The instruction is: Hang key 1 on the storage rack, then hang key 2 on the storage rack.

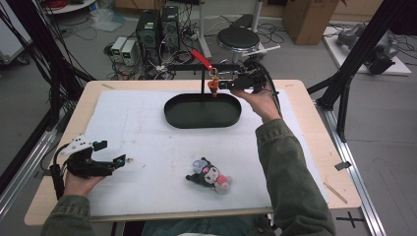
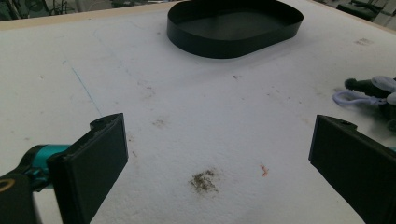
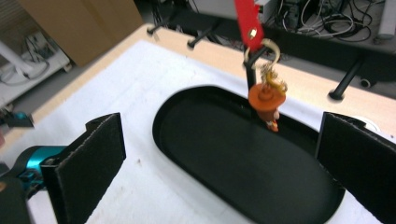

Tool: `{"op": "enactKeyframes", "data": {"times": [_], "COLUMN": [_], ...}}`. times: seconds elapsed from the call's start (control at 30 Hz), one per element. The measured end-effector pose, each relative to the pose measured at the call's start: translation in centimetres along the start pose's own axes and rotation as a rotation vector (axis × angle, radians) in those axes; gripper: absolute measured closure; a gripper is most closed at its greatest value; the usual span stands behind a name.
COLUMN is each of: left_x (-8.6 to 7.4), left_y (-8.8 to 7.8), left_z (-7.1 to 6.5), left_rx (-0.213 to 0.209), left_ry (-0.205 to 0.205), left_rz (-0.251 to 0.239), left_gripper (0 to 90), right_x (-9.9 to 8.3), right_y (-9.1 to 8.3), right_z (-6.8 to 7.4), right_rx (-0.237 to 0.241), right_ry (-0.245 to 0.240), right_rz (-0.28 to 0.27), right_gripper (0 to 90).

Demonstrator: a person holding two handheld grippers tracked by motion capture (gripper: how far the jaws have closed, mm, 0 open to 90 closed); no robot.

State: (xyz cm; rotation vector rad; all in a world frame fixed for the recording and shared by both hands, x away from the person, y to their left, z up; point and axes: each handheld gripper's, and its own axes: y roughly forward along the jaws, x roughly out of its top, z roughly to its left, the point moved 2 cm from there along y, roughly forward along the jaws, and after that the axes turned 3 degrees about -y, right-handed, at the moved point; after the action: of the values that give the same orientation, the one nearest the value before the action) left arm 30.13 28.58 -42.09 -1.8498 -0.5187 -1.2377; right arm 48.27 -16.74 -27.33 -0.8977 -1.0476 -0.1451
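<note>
- While the black oval tray [image 1: 202,111] lay with its long axis running across the far part of the white mat [image 1: 147,147], an orange figurine [image 1: 213,85] hung upright from a hook [image 3: 271,49] on a red strap [image 1: 201,58], just above the tray's far rim.
- At the tray's right end, the right gripper [image 1: 231,84] was held with its jaws wide apart, pointing left at the figurine and not touching it.
- Well nearer than the tray, a dark plush toy [image 1: 210,175] lay on the mat, its long axis slanting, its pink end nearer the person.
- Far left of the toy, the left gripper [image 1: 110,153] rested low, jaws spread wide, holding nothing.
</note>
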Motion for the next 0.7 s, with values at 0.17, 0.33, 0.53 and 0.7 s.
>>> {"op": "enactKeyframes", "data": {"times": [0.17,0.33,0.53,0.7], "left_x": [0.0,0.0,0.0,0.0], "left_y": [0.1,-0.1,0.0,0.0], "left_z": [-0.1,-0.1,-0.1,-0.1], "left_rx": [0.000,0.001,0.000,0.002], "left_ry": [-0.001,0.001,0.002,0.002], "left_rz": [0.000,-0.001,0.000,0.001], "left_gripper": [4.9,5.0,4.9,4.9], "right_x": [-1.5,-2.8,-4.7,-6.5], "right_y": [0.1,0.3,0.1,0.1], "right_z": [1.1,2.4,3.8,4.9], "right_rx": [0.013,0.019,0.033,0.024], "right_ry": [-0.021,-0.038,-0.061,-0.089], "right_rz": [0.030,0.073,0.083,0.103], "right_gripper": [0.8,0.8,0.8,0.8]}}
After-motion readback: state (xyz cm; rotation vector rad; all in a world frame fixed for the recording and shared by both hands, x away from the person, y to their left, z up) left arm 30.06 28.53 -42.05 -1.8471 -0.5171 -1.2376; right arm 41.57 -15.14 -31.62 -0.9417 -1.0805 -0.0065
